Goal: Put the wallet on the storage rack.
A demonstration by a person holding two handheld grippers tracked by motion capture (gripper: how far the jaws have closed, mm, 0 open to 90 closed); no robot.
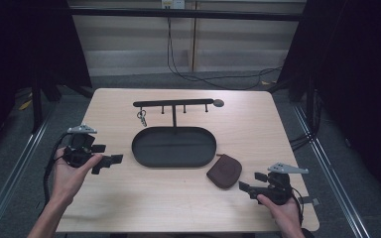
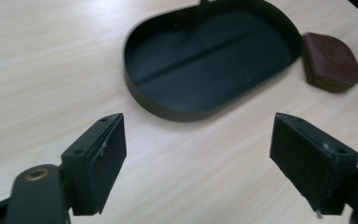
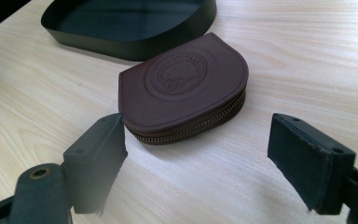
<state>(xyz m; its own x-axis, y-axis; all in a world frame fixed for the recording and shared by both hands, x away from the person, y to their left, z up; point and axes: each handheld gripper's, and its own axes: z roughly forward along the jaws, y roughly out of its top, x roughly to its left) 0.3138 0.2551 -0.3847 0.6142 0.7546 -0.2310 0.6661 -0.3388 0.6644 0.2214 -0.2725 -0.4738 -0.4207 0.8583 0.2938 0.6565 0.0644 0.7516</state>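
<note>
A black oval tray lies mid-table with nothing in it. Behind it stands a black rack with a key ring hanging from its left peg. A brown leather zip pouch rests flat by the tray's right front. My left gripper is held left of the tray, open, with bare table between its jaws. My right gripper sits at the front right, open, its jaws pointing at the pouch a short way ahead.
The light wooden table has bare room in front of the tray and along its left side. Cables lie on the floor behind the table. Dark curtains stand at both sides.
</note>
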